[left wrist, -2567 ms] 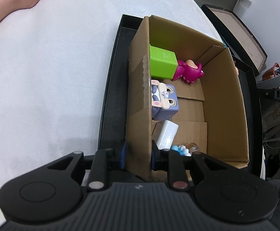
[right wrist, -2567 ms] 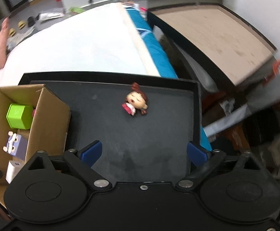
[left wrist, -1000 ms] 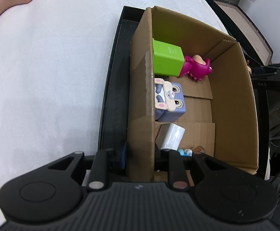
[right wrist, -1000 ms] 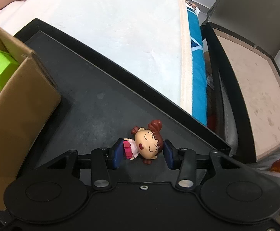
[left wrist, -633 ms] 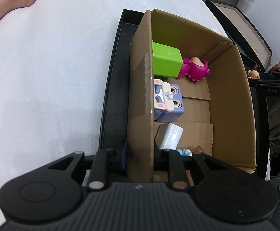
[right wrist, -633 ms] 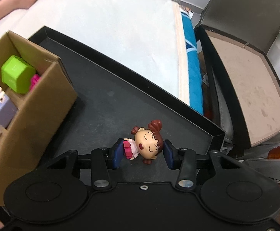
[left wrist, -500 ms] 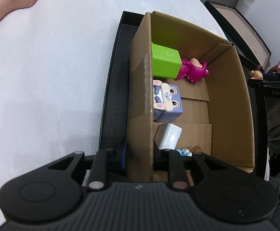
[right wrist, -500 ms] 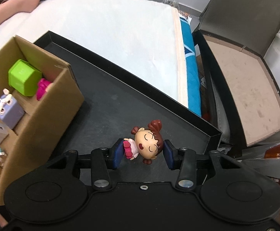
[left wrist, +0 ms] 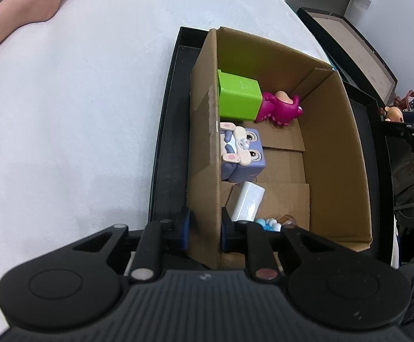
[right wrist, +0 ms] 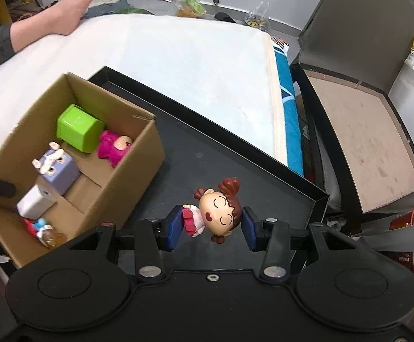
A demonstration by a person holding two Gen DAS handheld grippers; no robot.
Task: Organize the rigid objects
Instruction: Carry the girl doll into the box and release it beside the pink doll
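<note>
Box (right wrist: pixel 138 168) right half seemingly bare

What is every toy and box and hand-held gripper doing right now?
Right hand-held gripper: shut on the girl figurine.
Girl figurine: lying sideways between the pads, above the black tray.
Left hand-held gripper: shut on the cardboard box wall.
Cardboard box: open-topped, sitting in the tray.
Green cube: in the box, tipped over.
Pink figure: lying beside the cube.
Purple bunny block: on its side.
White block: tilted.
</note>
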